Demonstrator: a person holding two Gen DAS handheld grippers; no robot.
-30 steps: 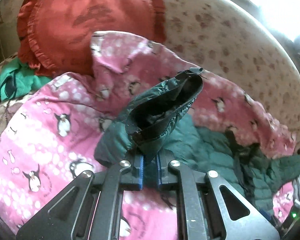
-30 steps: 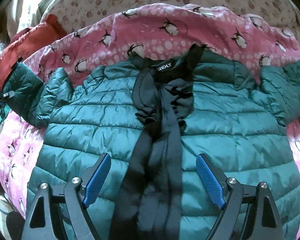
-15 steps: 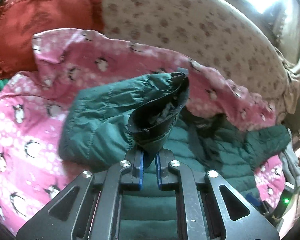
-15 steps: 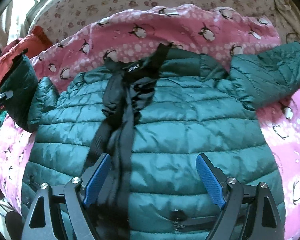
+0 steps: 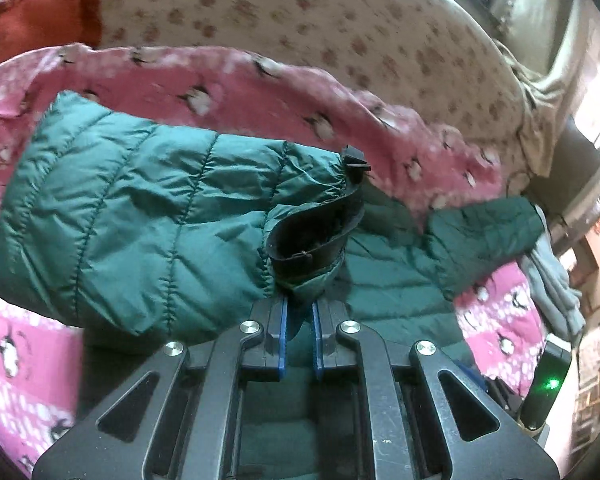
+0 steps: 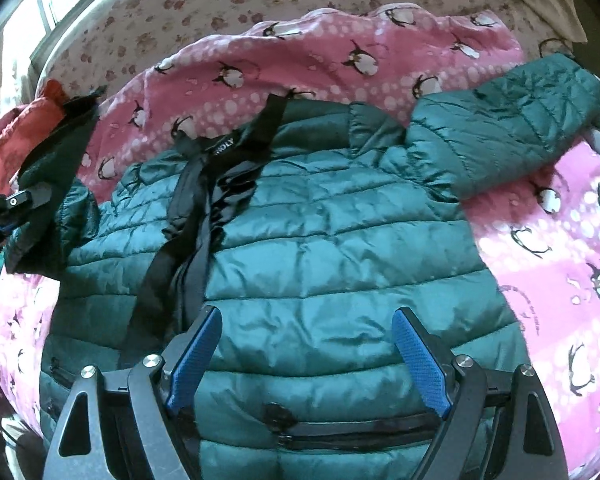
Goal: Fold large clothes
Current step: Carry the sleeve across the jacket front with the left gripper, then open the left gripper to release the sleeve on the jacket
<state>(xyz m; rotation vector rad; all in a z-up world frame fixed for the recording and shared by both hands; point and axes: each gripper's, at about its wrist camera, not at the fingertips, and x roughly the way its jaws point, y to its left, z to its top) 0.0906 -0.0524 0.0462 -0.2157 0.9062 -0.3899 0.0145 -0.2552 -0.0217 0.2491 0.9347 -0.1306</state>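
Pinching the black-lined cuff [image 5: 306, 240] of the green puffer jacket [image 6: 320, 248], the left claw [image 5: 299, 312] holds the sleeve up; the right claw [image 6: 306, 344] hovers spread above the jacket's body, spread on the penguin blanket [image 6: 340, 60].

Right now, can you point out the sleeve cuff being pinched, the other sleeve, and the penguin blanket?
sleeve cuff [image 5: 306, 248], left wrist view, black inner band
other sleeve [image 6: 500, 132], right wrist view, mid quilting
penguin blanket [image 6: 560, 240], right wrist view, bare pink patch
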